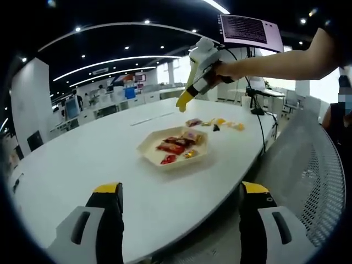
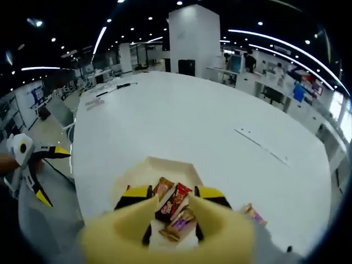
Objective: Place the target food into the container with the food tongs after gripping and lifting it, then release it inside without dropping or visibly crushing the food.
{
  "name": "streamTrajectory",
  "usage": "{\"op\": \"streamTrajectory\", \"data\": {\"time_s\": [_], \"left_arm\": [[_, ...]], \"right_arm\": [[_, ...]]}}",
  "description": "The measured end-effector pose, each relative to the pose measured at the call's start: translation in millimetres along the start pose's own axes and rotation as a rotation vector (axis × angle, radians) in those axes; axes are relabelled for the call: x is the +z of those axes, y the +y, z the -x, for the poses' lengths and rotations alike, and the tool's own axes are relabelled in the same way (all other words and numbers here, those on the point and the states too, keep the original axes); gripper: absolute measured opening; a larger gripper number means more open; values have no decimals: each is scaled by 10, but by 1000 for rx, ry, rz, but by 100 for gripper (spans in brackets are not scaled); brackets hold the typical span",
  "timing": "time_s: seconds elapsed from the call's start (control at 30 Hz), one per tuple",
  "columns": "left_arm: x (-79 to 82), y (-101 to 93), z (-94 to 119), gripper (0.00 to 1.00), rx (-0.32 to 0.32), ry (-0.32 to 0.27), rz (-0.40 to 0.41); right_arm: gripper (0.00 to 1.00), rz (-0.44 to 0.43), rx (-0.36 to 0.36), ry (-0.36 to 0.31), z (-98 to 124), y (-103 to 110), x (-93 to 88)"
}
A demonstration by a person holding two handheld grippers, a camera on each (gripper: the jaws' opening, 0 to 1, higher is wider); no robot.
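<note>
A cream tray [image 1: 147, 146] sits mid-table with several red and gold snack packets [image 1: 175, 145] in it. More loose packets [image 1: 219, 123] lie just beyond it. My left gripper [image 1: 181, 190] is low at the table's near edge, jaws wide apart and empty, short of the tray. A hand holds my right gripper [image 1: 183, 103] high above the far side of the tray. In the right gripper view that gripper [image 2: 173, 193] looks down on the tray [image 2: 144, 163], open, with the packets [image 2: 175, 206] showing between its jaws but well below them. The left gripper [image 2: 58, 180] shows at the left, off the table.
The white oval table [image 1: 82, 165] stretches away to the left. A grey mesh chair [image 1: 316, 176] stands close on the right. A monitor [image 1: 250, 30] on a stand rises behind the table. One loose packet [image 2: 253, 214] lies right of the tray.
</note>
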State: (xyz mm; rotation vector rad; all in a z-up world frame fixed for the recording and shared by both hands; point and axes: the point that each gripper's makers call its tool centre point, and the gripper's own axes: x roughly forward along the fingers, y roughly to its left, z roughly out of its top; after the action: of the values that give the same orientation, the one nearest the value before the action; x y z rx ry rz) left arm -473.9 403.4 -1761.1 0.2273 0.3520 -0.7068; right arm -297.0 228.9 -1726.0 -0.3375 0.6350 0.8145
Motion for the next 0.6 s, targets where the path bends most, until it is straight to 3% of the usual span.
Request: {"op": "streamTrajectory", "data": {"time_s": [0.47,0.6], "left_arm": [[-6,0,-2,82,-2,4,0],[-6,1,-3,81,-2,5,0]], "right_arm": [[30,-127,-115,81,414,-490,-996],[31,-143,-220,88,566,-706,-1246]]}}
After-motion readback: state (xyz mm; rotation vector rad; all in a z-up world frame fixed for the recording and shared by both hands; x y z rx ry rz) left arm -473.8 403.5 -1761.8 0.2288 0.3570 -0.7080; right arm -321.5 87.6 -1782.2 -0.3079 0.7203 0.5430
